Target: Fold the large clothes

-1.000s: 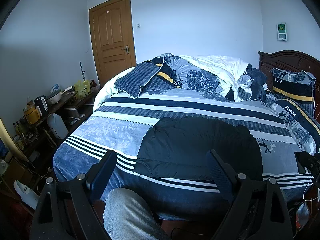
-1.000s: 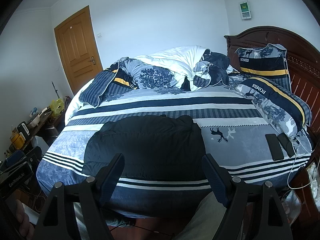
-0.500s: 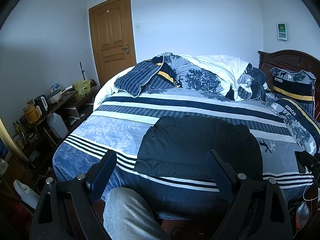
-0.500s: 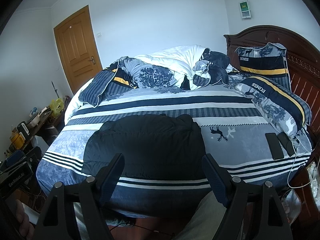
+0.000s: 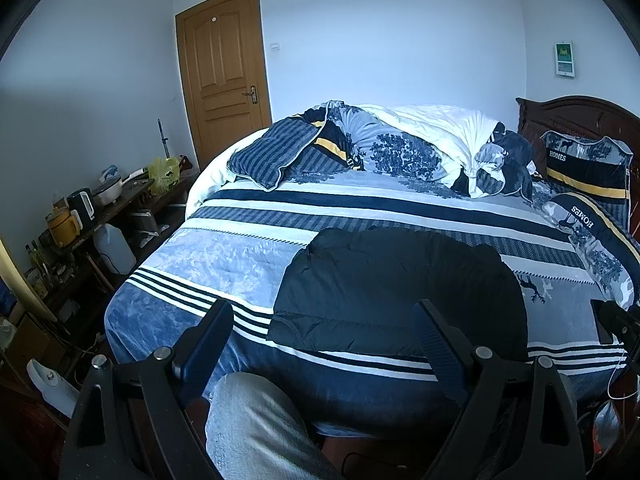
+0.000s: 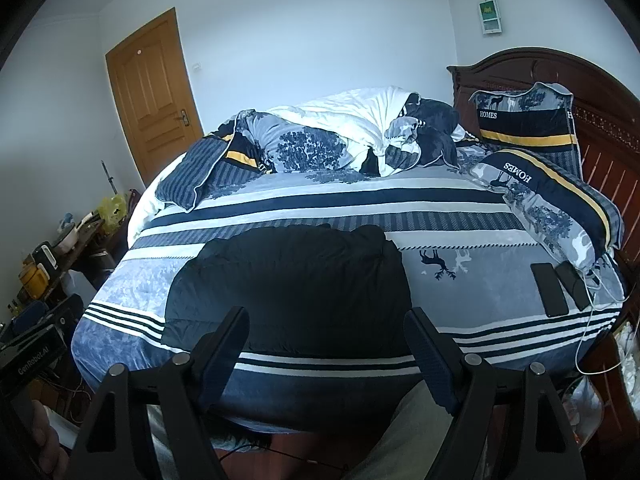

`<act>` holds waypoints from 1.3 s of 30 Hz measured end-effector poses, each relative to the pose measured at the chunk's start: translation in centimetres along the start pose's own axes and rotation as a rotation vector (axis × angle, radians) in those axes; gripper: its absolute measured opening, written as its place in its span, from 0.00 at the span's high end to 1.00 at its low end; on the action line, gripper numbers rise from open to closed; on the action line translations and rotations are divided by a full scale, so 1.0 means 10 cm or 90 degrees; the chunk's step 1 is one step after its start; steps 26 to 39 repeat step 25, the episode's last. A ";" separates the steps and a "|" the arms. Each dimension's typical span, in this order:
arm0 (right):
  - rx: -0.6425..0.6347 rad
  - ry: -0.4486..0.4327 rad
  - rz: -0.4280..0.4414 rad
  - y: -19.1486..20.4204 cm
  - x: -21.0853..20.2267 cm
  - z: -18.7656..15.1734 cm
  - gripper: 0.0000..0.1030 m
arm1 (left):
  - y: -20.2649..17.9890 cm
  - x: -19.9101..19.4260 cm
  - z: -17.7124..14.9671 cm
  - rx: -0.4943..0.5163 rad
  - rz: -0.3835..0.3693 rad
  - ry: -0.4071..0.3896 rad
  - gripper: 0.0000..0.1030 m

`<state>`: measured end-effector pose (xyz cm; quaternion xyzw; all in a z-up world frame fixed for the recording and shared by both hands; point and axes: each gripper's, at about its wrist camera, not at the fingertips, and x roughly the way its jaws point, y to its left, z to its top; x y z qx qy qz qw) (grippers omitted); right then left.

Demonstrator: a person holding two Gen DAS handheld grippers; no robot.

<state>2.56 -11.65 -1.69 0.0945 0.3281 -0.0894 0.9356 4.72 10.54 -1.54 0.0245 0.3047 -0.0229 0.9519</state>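
Note:
A black padded jacket (image 5: 396, 296) (image 6: 292, 284) lies folded into a flat rectangle on the near half of the bed, over the blue striped bedspread (image 5: 224, 256) (image 6: 460, 208). My left gripper (image 5: 324, 312) hovers off the bed's near edge with its jaws wide apart and nothing between them. My right gripper (image 6: 326, 318) is likewise open and empty, short of the jacket's near hem. Neither gripper touches the cloth.
A rumpled duvet (image 5: 404, 148) and pillows (image 6: 544, 204) crowd the bed's far side and headboard end. Two phones (image 6: 550, 288) with a cable lie at the bed's right. A cluttered side table (image 5: 96, 204) stands left, a wooden door (image 5: 224, 72) behind. A person's knee (image 5: 256, 428) shows below.

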 end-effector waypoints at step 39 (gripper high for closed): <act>0.022 0.067 0.015 -0.15 0.86 0.02 0.20 | -0.26 0.96 -0.01 0.042 -0.038 0.062 0.12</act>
